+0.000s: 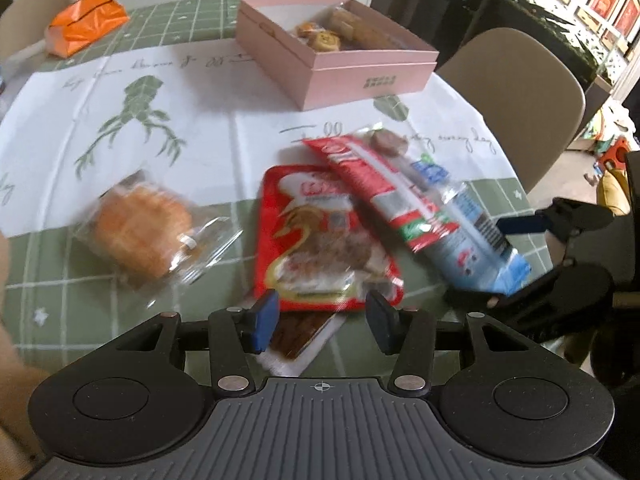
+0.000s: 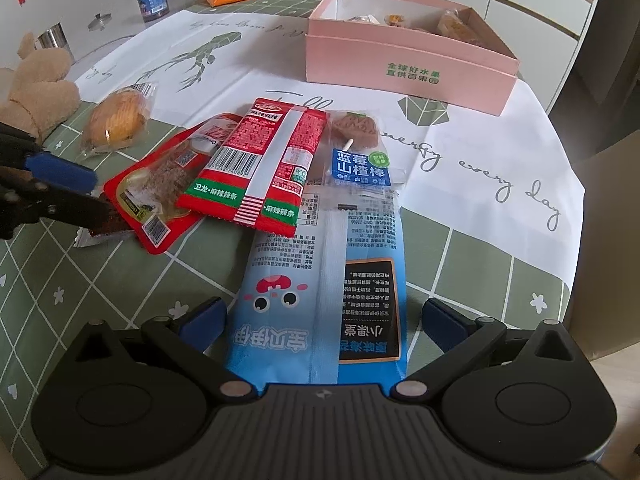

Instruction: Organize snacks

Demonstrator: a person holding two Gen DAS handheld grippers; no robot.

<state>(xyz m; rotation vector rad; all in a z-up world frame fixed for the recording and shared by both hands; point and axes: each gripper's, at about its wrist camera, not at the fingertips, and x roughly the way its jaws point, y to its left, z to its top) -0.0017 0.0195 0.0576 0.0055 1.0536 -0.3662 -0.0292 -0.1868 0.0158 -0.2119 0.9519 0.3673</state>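
Snack pile on green checked tabletop [image 1: 56, 280], both grippers over it.
Left wrist view: left gripper [image 1: 322, 316] jaws apart, not clamped; small dark brown snack packet [image 1: 298, 340] between them, red jerky pouch [image 1: 320, 240] just ahead. Right wrist view: right gripper [image 2: 322, 322] jaws wide apart, straddling light-blue snack bag [image 2: 320, 300], pads not pressing it; pink box [image 2: 408, 64] far behind.
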